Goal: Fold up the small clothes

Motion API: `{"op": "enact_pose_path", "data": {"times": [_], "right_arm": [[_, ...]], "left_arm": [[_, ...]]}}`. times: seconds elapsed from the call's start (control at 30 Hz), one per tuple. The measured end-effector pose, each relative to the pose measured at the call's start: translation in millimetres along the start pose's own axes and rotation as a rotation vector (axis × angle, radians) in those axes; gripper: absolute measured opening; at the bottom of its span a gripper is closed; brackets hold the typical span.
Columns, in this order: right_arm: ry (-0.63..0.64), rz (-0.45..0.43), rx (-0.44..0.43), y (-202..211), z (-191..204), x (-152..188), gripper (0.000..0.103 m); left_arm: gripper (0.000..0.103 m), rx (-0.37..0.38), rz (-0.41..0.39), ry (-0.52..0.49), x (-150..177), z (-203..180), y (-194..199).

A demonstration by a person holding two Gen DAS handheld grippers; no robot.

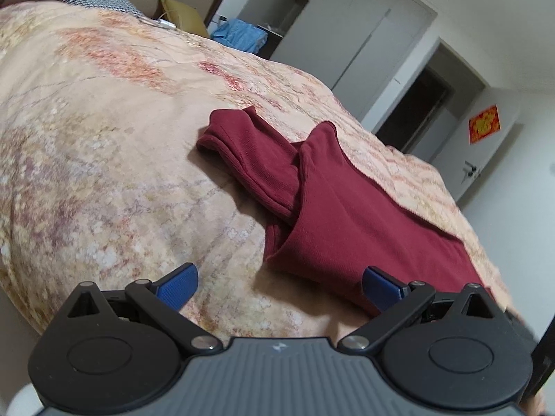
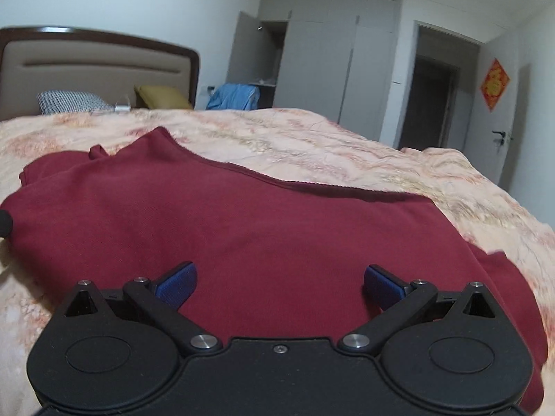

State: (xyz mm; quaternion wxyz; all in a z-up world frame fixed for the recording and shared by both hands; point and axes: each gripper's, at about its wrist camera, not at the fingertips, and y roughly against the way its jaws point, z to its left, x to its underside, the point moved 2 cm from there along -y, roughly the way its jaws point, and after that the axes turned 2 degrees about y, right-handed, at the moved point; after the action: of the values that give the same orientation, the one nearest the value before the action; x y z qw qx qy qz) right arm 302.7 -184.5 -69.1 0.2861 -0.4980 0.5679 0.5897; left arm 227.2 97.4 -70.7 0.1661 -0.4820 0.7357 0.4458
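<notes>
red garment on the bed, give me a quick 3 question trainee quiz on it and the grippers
1. True or false: the left gripper is shut on the red garment.
2. The garment lies on: A) a bare floor B) a floral bedspread C) a chair
3. In the left wrist view, what part of the garment crosses over its body?

Key:
1. False; both it and the right gripper are open and hold nothing.
2. B
3. A sleeve, folded across.

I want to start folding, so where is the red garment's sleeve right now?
In the left wrist view the sleeve lies on the floral bedspread, folded across the red garment's left edge, ahead of the open left gripper.
</notes>
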Motion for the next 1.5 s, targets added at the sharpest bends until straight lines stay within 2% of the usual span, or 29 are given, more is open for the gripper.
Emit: {"op": "enact_pose_path", "data": {"times": [0.23, 0.4, 0.57, 0.63, 0.73, 0.93, 1.13, 1.5], "right_arm": [[-0.075, -0.034, -0.036, 8.5, -11.4, 9.2, 0.103], [-0.075, -0.037, -0.034, 8.5, -11.0, 8.9, 0.103], [-0.079, -0.042, -0.037, 8.1, -12.4, 9.7, 0.103], [-0.081, -0.045, -0.040, 8.2, -12.3, 10.1, 0.103], [-0.085, -0.052, -0.043, 9.3, -13.6, 11.0, 0.103], [-0.078, -0.061, -0.036, 11.5, -13.0, 12.8, 0.103], [-0.068, -0.067, -0.026, 12.9, -8.6, 12.9, 0.103], [-0.065, -0.068, -0.022, 14.3, -7.2, 12.2, 0.103]], "left_arm": [[0.103, 0.051, 0.001, 0.053, 4.0, -6.0, 2.8], [0.103, 0.179, 0.007, 0.125, 3.7, -12.7, -1.5], [0.103, 0.251, 0.009, 0.245, -9.2, -13.6, -27.6], [0.102, 0.253, -0.006, 0.301, -16.0, -12.0, -41.6], [0.099, 0.198, -0.040, 0.344, -24.2, -11.8, -58.4], [0.093, 0.145, -0.082, 0.278, -18.7, -18.3, -64.9], [0.091, 0.166, -0.078, 0.288, -19.2, -12.4, -64.1], [0.092, 0.160, -0.082, 0.268, -14.8, -12.5, -60.7]]}}
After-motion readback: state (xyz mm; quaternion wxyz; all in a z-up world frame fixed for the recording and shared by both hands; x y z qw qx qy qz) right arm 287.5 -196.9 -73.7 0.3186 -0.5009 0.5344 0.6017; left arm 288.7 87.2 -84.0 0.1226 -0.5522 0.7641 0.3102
